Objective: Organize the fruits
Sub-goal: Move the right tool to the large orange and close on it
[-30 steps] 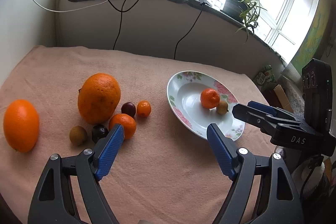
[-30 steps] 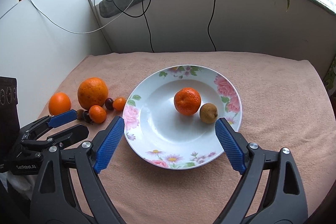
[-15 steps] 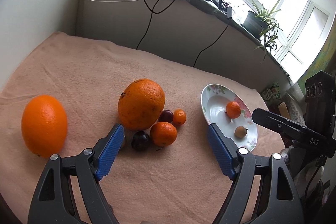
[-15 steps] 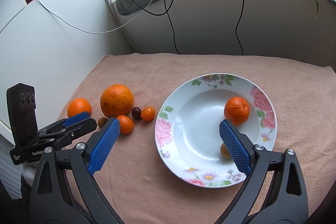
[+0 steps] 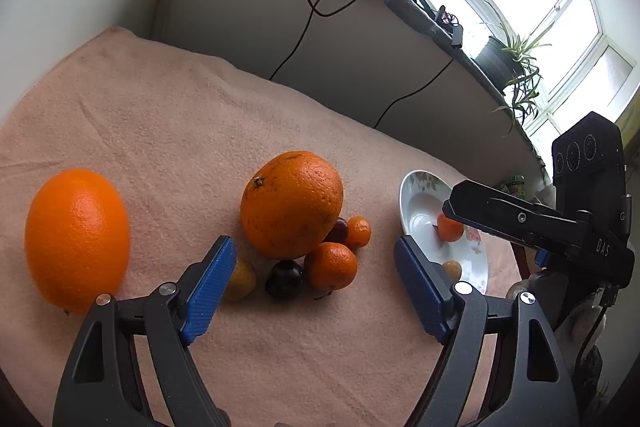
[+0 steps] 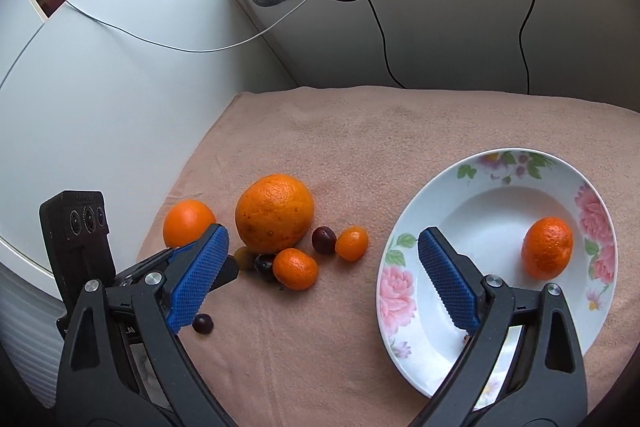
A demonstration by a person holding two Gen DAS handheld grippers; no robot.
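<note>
Left gripper wide, empty; plum and mandarin just ahead. Right gripper wide, empty; plate under its right finger.

A blue finger half-hides a small yellow-brown fruit; the big orange masks most of a plum. The plate runs off frame's right edge.

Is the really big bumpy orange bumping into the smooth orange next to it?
Apart. In the left wrist view, bare pink cloth shows plainly between the big bumpy round orange and the smooth oval orange.
</note>
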